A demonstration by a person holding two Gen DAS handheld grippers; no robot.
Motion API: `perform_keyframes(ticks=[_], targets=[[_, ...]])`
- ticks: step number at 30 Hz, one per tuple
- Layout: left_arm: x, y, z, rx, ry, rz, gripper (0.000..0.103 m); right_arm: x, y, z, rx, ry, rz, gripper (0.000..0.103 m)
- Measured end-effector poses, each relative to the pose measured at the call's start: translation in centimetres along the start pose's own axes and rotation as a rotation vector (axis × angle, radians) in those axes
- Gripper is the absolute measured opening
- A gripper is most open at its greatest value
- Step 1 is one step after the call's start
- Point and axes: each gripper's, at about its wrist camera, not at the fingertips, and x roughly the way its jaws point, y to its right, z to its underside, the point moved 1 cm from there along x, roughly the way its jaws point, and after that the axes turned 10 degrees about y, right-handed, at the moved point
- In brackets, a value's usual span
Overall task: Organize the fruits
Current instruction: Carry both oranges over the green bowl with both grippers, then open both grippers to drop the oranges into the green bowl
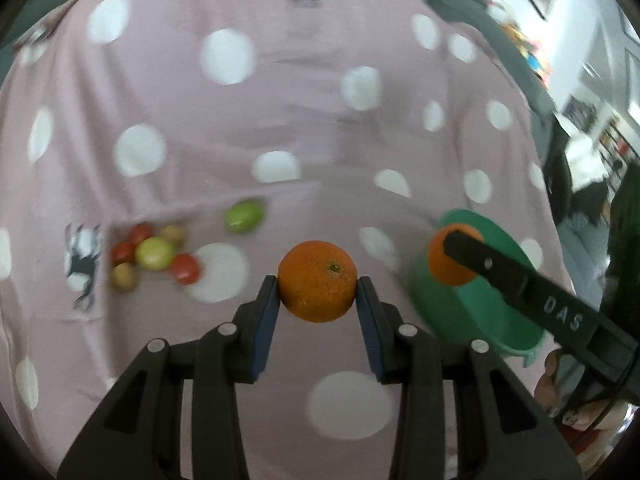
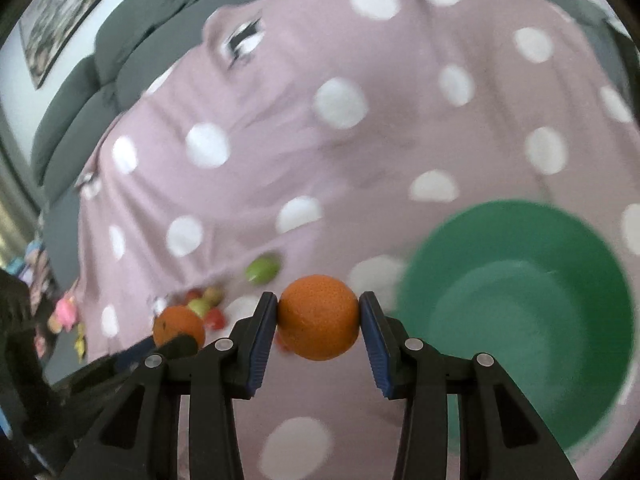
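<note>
Left gripper is clamped on an orange, both pads against its sides, and the fruit is held clear above the cloth. Right gripper is likewise closed on a second orange, pads seated either side.

From the left wrist view, the right-hand orange sits over the near rim of the green bowl. From the right wrist view, the bowl lies just to the right of that gripper and shows nothing inside; part of its floor is cut off at the frame edge.

Loose fruit, red, yellow-green and brownish pieces, lies bunched on the cloth to the left, with one green fruit apart from the bunch. Both views are motion-blurred, so finer identification is not possible.

Assessment: the step in hand is transport of the two oranges toward the bowl; no fruit appears deposited yet. The right orange looks nearer to release. The next move calls for bringing it over the bowl's middle, lowering it, then opening the jaws. The left orange would follow, with care that the two tools do not collide above the rim.
</note>
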Motion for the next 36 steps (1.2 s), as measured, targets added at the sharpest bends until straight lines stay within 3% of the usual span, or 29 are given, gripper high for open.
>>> perform_keyframes(ticks=[5, 12, 20, 36], targets=[[2.2, 5.5, -0.1, 0.074, -0.011, 0.074, 0.039, -2.2, 3.7, -1.8, 0.054, 0.062, 0.049, 0.044], [5.2, 10.5, -0.2, 0.148, -0.037, 0.140, 0.039, -3.3, 8.6, -2.3, 0.133, 0.066, 0.137, 0.044], [7.6, 13.1, 0.7, 0.179, -0.088, 0.164, 0.039, -3.1, 12.0, -1.7, 0.191, 0.039, 0.217, 0.044], [9.4, 15.3, 2.7, 0.184, -0.170, 0.174, 0.041, -2.3, 12.9, -1.1, 0.193, -0.042, 0.287, 0.045]])
